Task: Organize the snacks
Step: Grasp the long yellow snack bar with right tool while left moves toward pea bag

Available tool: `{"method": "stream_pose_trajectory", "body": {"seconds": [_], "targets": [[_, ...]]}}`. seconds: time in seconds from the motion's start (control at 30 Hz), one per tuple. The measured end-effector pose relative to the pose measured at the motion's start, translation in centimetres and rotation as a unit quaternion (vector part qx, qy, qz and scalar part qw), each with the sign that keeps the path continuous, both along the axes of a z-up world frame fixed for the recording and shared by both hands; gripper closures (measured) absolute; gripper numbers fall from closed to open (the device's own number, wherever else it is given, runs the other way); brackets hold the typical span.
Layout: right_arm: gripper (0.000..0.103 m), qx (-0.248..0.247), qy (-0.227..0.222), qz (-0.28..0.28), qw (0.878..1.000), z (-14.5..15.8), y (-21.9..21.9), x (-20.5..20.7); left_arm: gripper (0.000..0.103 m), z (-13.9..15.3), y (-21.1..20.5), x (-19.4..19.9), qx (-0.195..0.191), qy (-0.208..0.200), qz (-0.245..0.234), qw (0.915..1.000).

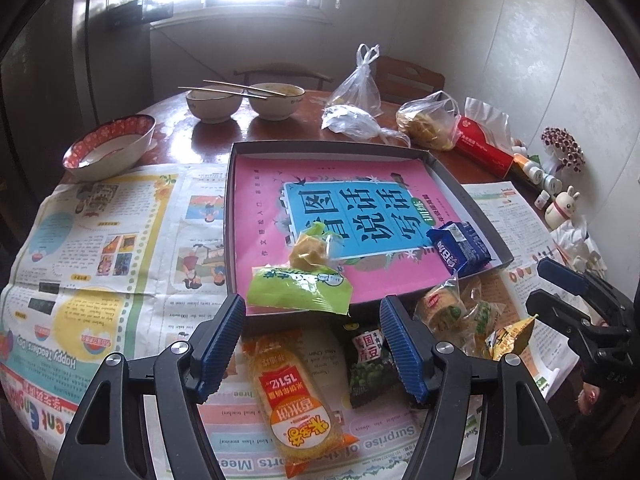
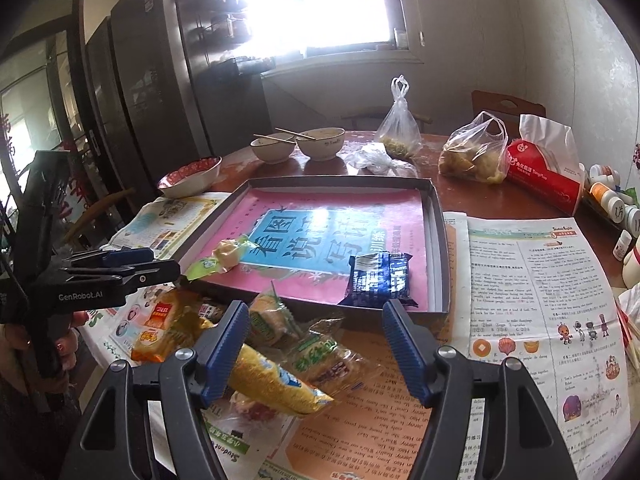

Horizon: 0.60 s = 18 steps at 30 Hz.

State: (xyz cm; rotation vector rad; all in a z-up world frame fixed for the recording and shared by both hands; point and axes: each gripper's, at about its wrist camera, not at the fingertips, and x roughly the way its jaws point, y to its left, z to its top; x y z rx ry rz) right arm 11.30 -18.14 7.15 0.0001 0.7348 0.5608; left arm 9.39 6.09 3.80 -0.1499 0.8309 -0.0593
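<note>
Snacks wait between picks. Left wrist view: left gripper (image 1: 312,340), jaws apart and empty, hangs over an orange rice-cracker packet (image 1: 296,396) and dark green-pea packet (image 1: 370,364) on newspaper, just short of the shallow grey cardboard tray (image 1: 468,196) holding a green wrapper (image 1: 298,288) and blue biscuit pack (image 1: 460,246). Right wrist view: right gripper (image 2: 314,344), also apart and empty, hovers above a yellow packet (image 2: 276,380); the next move likely calls for closing on one loose packet
</note>
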Motion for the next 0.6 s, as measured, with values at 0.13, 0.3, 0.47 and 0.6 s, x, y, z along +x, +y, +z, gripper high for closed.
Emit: {"method": "stream_pose_trajectory", "body": {"seconds": [0.13, 0.3, 0.47, 0.6], "targets": [[0.034, -0.001, -0.003, 0.003, 1.0, 0.2, 0.0, -0.4, 0.031, 0.1, -0.1, -0.3, 0.001, 0.002, 0.0, 1.0], [0.034, -0.001, -0.004, 0.008, 1.0, 0.3, 0.1, -1.1, 0.031, 0.2, -0.3, -0.6, 0.005, 0.004, -0.002, 1.0], [0.034, -0.003, -0.005, 0.014, 1.0, 0.3, 0.2, -1.6, 0.031, 0.1, -0.7, -0.9, 0.012, 0.009, -0.006, 0.9999], [0.034, -0.006, -0.005, 0.013, 1.0, 0.2, 0.2, -1.9, 0.031, -0.1, -0.8, -1.0, 0.009, 0.013, -0.009, 0.9998]]}}
